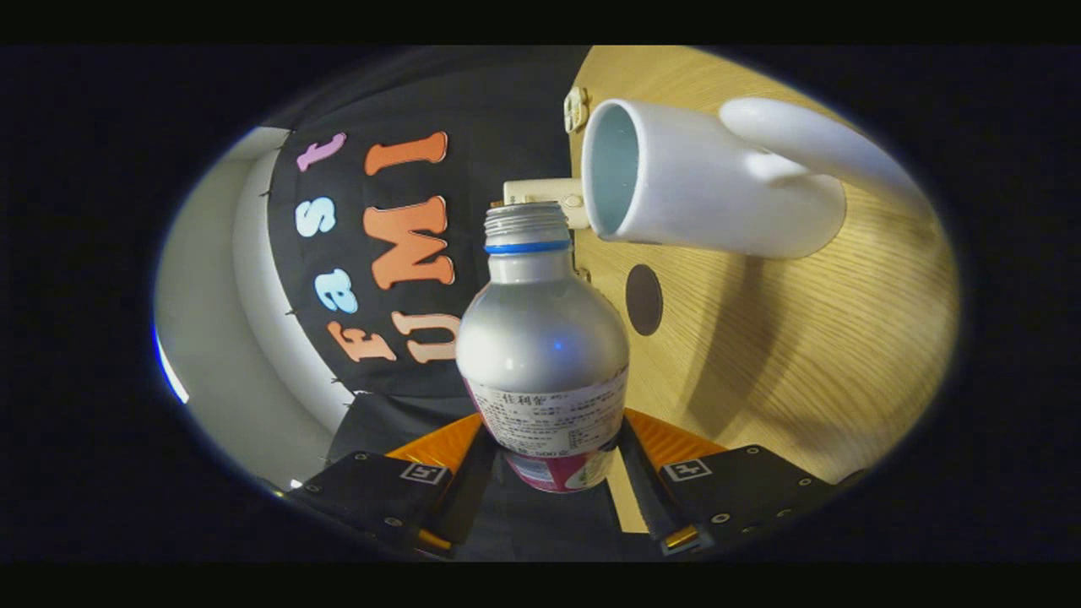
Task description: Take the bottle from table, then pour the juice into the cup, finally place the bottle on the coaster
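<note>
Gripper view: the gripper [547,460] clamps the bottle [545,355] between both fingers, low on its body, leaving the uncapped neck free. Camera roll suggests tilting for pouring; the cup [701,190] sits just beyond the mouth, the coaster [643,299] nearby.

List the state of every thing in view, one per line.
bottle: uncapped, held between the fingers, tilted with its mouth near the cup's rim.
cup: standing on the table, looks empty.
hand-held gripper: shut on the bottle.
table: carries the cup and a dark round spot.
</note>
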